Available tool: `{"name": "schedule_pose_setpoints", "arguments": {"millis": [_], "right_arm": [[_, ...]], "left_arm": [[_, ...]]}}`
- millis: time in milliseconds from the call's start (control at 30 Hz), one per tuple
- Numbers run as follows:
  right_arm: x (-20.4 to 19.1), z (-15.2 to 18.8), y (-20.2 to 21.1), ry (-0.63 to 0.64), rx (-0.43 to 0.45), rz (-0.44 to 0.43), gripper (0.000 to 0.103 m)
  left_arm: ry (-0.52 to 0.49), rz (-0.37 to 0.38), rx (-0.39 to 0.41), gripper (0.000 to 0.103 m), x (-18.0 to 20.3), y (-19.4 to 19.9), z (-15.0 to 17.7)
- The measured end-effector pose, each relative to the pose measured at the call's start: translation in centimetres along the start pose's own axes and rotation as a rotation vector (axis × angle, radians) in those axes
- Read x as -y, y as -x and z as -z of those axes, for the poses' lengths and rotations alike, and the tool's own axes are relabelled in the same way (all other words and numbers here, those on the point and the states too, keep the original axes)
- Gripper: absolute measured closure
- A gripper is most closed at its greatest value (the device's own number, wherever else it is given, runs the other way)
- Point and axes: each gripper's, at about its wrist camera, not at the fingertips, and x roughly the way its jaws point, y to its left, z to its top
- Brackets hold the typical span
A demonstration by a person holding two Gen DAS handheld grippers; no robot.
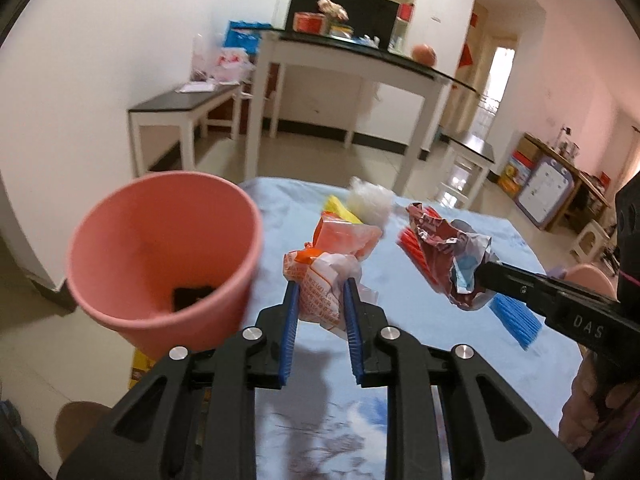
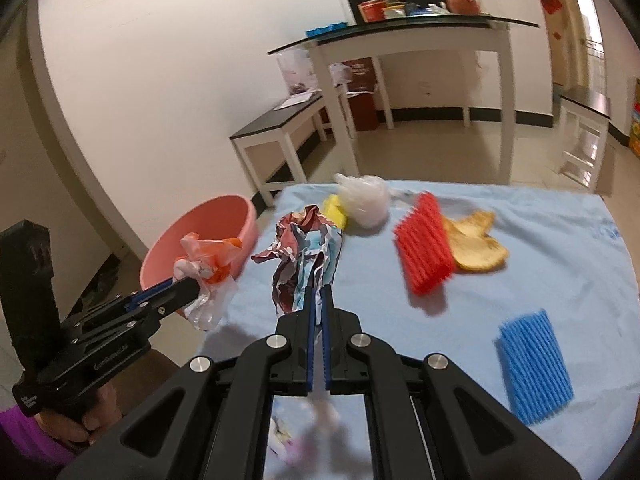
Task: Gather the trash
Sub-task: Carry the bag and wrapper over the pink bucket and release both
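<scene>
My left gripper (image 1: pixel 320 286) is shut on a crumpled orange-and-white plastic wrapper (image 1: pixel 324 280) and holds it above the table, just right of a pink bin (image 1: pixel 160 256) at the table's left edge. My right gripper (image 2: pixel 319 292) is shut on a crumpled dark red and blue foil wrapper (image 2: pixel 306 252), lifted over the blue tablecloth (image 2: pixel 520 240). The left gripper (image 2: pixel 196 284) with its wrapper (image 2: pixel 208 276) also shows in the right wrist view, in front of the bin (image 2: pixel 200 232). The right gripper (image 1: pixel 480 276) and foil wrapper (image 1: pixel 452 256) show in the left wrist view.
On the cloth lie a white plastic bag ball (image 2: pixel 366 200), a yellow piece (image 2: pixel 335 210), a red foam net (image 2: pixel 424 248), peel pieces (image 2: pixel 478 246) and a blue foam net (image 2: pixel 534 364). A small dark object (image 1: pixel 192 296) lies in the bin. White tables stand behind.
</scene>
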Motion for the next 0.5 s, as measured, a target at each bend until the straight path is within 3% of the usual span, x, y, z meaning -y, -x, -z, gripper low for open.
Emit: {"name": "schedule_pose_setpoints", "arguments": {"millis": [500], "right_arm": [[-8.7,-3.7,-6.8,0.105,-0.040,-0.118,0.100]], "left_arm": [[0.099,-0.185,0.080,0.081,-6.9,1.9,-0.9]]}}
